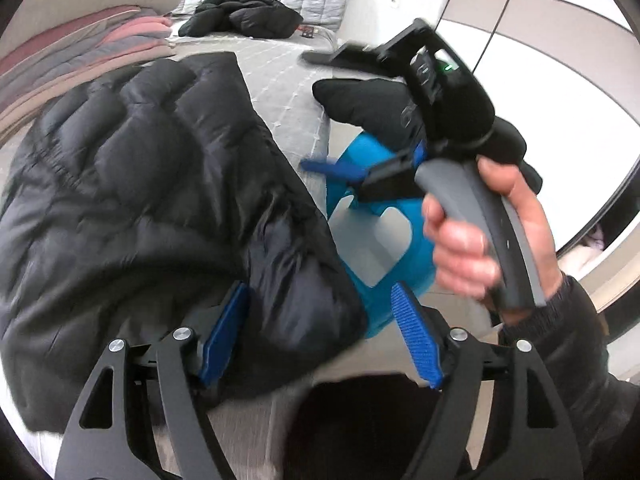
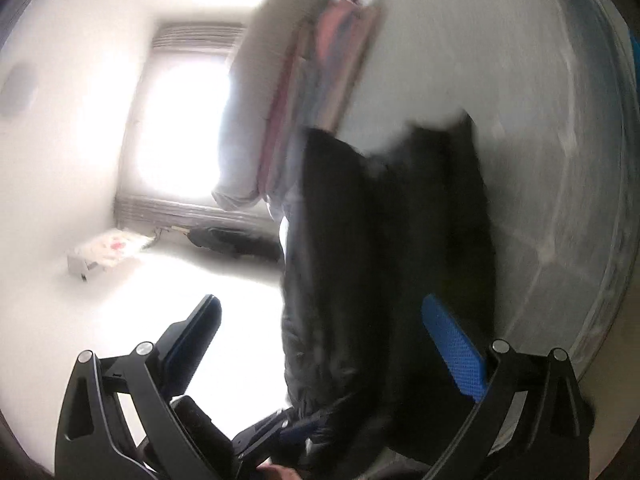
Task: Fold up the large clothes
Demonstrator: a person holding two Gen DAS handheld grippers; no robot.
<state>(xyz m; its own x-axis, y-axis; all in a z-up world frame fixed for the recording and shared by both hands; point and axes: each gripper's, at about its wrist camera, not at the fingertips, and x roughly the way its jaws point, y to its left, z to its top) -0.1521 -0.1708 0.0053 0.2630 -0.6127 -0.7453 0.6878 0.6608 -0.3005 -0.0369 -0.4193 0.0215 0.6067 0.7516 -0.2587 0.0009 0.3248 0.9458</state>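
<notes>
Left tongs (image 1: 320, 338) apart; blurred, perhaps jacket (image 2: 384, 240).

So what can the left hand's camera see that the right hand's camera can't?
Only the left wrist view shows the right gripper from outside, its fingers apart, with the person's hand on its grey handle. It also shows a blue plastic stool and a second black jacket farther up the bed.

Only the right wrist view shows a bright window and white floor.

Both show the black puffer jacket, which lies between the left gripper fingers, and the striped bedding.
</notes>
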